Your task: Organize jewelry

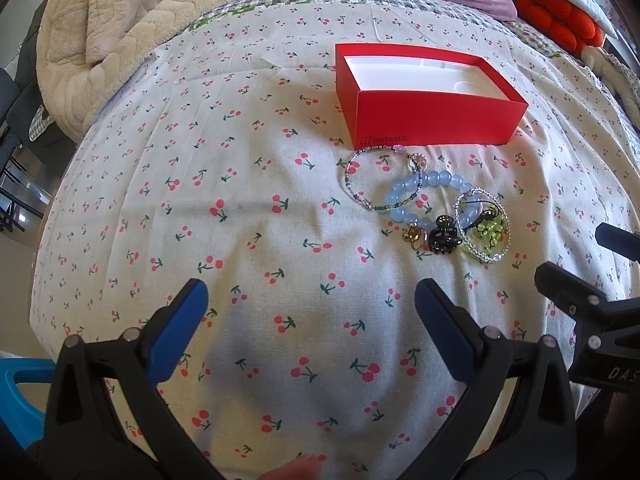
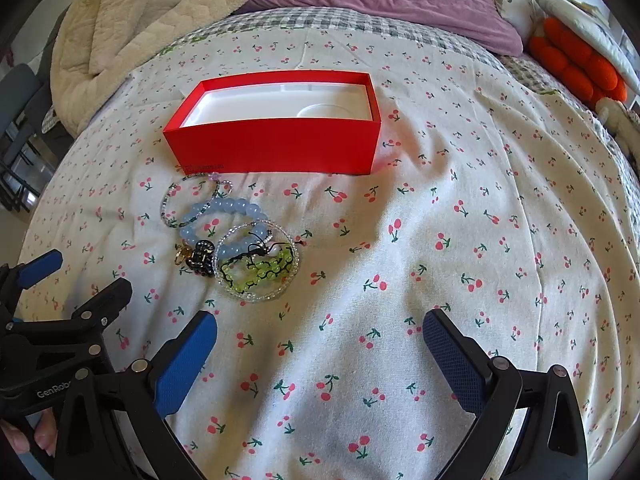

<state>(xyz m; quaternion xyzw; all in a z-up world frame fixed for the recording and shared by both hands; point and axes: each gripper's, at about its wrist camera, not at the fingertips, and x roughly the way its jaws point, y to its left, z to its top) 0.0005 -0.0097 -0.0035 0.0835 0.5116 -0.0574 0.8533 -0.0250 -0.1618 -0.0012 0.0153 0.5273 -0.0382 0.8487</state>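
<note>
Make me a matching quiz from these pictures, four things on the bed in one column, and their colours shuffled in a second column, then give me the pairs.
Things:
1. open box
2. chunky bead bracelet
3. hair claw clip
4. beads inside the clear bracelet

Colours:
A. light blue
B. green
C. red
D. black

Pairs: 1-C, 2-A, 3-D, 4-B

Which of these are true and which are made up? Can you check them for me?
1. The red box is empty. True.
2. The blue bracelet lies inside the box. False: it lies on the sheet in front of the box.
3. Both grippers are open. True: left gripper and right gripper hold nothing.
4. The black clip sits apart from all the jewelry. False: it lies against the blue bracelet.
</note>
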